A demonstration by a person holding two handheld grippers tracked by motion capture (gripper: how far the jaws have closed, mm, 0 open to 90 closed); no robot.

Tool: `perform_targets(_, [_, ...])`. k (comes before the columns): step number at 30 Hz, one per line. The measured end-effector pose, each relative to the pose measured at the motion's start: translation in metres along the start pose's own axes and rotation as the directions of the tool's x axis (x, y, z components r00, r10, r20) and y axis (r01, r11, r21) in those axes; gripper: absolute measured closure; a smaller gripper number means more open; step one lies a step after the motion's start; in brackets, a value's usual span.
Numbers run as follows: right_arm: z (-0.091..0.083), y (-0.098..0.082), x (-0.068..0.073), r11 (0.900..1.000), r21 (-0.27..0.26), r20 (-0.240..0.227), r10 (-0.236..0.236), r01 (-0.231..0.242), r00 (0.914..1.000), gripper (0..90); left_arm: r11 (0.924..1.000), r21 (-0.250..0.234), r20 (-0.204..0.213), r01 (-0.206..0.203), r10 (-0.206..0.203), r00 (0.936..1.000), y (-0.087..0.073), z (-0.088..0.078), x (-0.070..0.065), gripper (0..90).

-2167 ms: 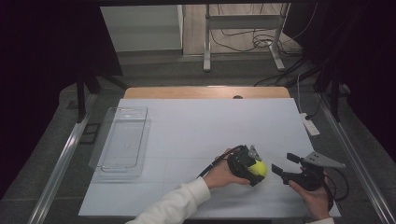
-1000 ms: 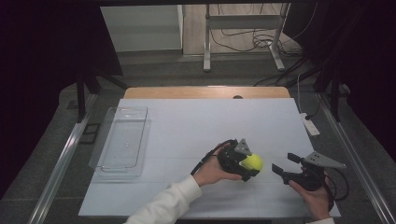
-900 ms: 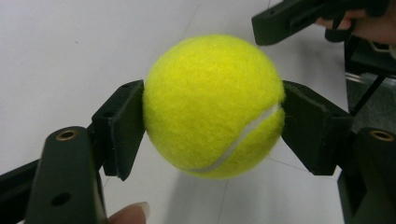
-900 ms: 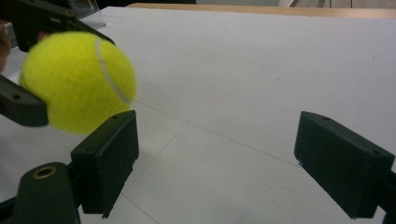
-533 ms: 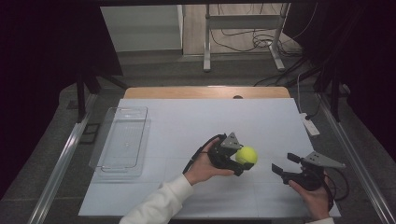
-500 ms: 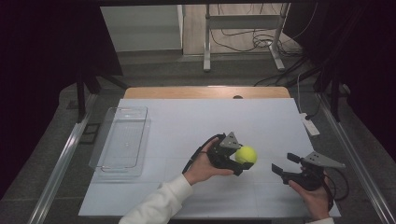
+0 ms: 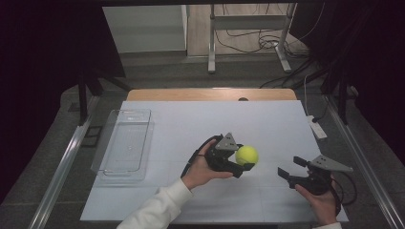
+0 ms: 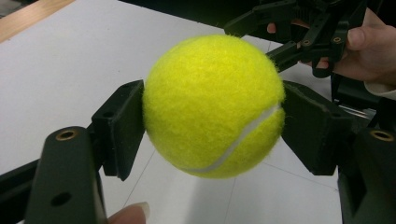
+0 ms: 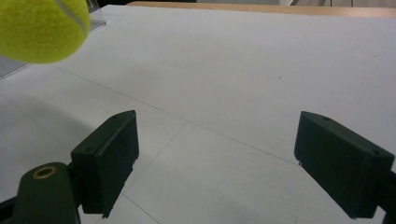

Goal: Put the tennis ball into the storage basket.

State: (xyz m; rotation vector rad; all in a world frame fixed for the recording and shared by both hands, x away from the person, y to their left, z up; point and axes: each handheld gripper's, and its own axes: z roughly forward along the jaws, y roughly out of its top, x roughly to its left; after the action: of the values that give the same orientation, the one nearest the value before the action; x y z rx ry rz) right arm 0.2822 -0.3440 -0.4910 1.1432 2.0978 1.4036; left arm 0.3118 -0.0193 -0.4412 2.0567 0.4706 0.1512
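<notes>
A yellow tennis ball (image 7: 247, 155) hangs above the white table (image 7: 267, 124), a little right of the middle. My left gripper (image 7: 246, 160) is shut on it, and in the left gripper view both black pads press the sides of the tennis ball (image 8: 212, 105). My right gripper (image 7: 291, 168) rests low near the table's front right, open with nothing between its jaws. The right gripper view has bare table between its wide-set pads (image 9: 109, 156), with the tennis ball (image 9: 42, 28) at the top left corner. The right gripper (image 8: 280, 35) also appears behind the ball in the left gripper view.
A clear plastic tray (image 7: 123, 143) lies at the table's left side. A white power strip (image 7: 316, 126) sits at the right edge. A wooden strip (image 7: 210, 94) runs along the far edge, with a metal stand (image 7: 248, 33) and cables on the floor beyond.
My left gripper has carried the ball up off the table and to the left, away from the right gripper. The right gripper has stayed where it was.
</notes>
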Motion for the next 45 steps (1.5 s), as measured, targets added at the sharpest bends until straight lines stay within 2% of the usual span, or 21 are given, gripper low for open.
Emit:
perform_targets(23, [0.001, 0.0, 0.001, 1.0, 0.004, -0.002, 0.002, -0.002, 1.0, 14.0, 0.999, -0.034, -0.037, 0.029, -0.031, 0.9988, -0.011, -0.025, 0.009, 27.3])
perform_targets(45, [0.001, 0.0, 0.002, 1.0, 0.006, -0.006, 0.0, 0.0, 1.0, 14.0, 0.9982, -0.034, -0.081, 0.049, -0.051, 0.9954, -0.024, -0.046, 0.02, 27.3])
